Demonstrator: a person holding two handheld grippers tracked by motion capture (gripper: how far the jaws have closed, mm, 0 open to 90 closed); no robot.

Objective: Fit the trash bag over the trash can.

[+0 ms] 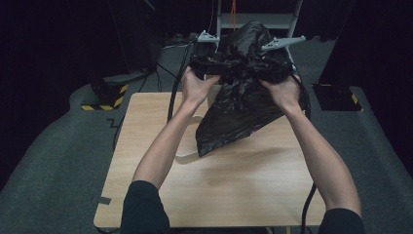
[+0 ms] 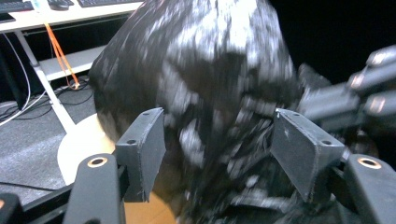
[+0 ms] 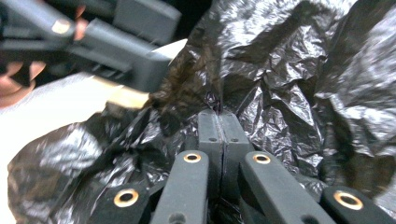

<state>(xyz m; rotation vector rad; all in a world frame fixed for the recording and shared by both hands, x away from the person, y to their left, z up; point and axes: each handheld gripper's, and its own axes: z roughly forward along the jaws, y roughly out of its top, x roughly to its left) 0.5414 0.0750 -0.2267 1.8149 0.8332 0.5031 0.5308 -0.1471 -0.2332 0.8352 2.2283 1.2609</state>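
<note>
I have the black plastic bag (image 1: pixel 243 105) lifted off the bench (image 1: pixel 219 185), hanging above its far half between my two hands, its lower corner dangling close over the wood. My right gripper (image 3: pixel 219 116) has its fingers pressed flat together, and a fold of the crinkled film runs in between them, so the bag is pinched there. My left gripper (image 2: pixel 217 154) has its fingers (image 2: pixel 142 149) spread wide; the bag bulges into the gap between them, but neither finger presses on it, so I have no hold on that side. In the high view both grippers sit side by side at the top of the bag, my left hand (image 1: pixel 195 85) and right hand (image 1: pixel 285 90) just below them.
</note>
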